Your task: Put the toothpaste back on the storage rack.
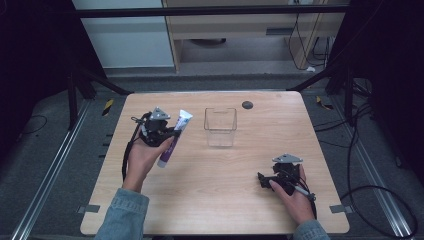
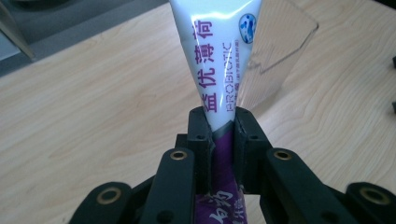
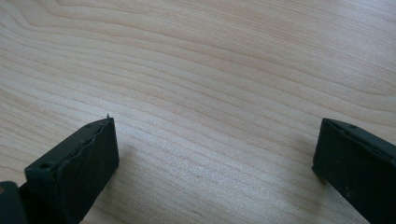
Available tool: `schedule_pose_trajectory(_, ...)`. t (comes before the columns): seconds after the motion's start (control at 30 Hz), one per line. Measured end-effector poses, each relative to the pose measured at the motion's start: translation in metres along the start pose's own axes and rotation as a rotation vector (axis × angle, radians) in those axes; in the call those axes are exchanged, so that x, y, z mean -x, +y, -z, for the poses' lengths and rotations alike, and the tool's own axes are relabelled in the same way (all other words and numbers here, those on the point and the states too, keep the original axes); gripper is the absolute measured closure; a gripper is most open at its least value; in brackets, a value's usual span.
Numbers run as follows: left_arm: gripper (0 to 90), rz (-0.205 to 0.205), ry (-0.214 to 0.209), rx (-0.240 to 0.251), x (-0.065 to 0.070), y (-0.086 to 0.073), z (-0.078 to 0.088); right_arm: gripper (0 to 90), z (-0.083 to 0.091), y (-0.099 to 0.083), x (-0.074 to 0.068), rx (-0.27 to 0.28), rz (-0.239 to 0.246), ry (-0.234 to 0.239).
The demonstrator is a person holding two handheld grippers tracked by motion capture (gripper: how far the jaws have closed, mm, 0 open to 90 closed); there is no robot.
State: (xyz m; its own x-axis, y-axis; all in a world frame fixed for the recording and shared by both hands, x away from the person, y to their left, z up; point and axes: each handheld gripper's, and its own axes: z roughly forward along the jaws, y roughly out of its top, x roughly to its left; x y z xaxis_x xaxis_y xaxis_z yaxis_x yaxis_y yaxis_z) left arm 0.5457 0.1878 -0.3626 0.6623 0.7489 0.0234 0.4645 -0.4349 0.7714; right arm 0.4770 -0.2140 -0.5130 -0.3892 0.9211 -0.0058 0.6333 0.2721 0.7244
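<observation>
A white and purple toothpaste tube point(image 1: 175, 137) hangs above the left half of the wooden table point(image 1: 210, 200), its white crimped end up and toward the far side. My left gripper point(image 1: 172, 134) is shut on the tube's middle. In the left gripper view the tube point(image 2: 219, 60) rises between the two black pads point(image 2: 200, 135), which pinch it where white turns to purple. A clear plastic box point(image 1: 220, 126) stands open-topped just right of the tube. My right gripper point(image 1: 263, 180) rests low at the table's right front, jaws wide open over bare wood point(image 3: 215, 130).
A small dark round disc point(image 1: 247, 105) lies near the table's far edge behind the box. Cables trail on the floor to the right point(image 1: 380, 190). The clear box's wall point(image 2: 275, 42) shows behind the tube in the left gripper view.
</observation>
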Motion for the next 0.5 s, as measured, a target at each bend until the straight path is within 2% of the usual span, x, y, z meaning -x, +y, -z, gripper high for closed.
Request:
schedule_pose_trajectory(0.03, 78.7, 0.002, -0.006, 0.004, 0.0, 0.004, -0.002, 0.4, 0.0, 0.0, 0.0, -0.001, 0.0, 0.001)
schedule_pose_trajectory(0.07, 78.8, 0.023, -0.025, 0.018, -0.003, 0.012, -0.005, 0.4, 0.0, 0.0, 0.0, -0.001, 0.002, 0.004)
schedule_pose_trajectory(0.13, 78.9, 0.027, -0.023, 0.026, -0.004, 0.017, -0.006, 0.4, 0.0, 0.0, 0.0, -0.001, 0.003, 0.004)
schedule_pose_trajectory(0.43, 78.9, -0.03, 0.028, 0.058, 0.003, 0.063, 0.007, 0.4, 0.0, 0.0, 0.0, -0.002, 0.003, 0.01)
schedule_pose_trajectory(0.5, 78.9, -0.024, 0.018, 0.069, 0.003, 0.068, 0.007, 0.4, 0.0, 0.0, 0.0, -0.003, 0.004, 0.009)
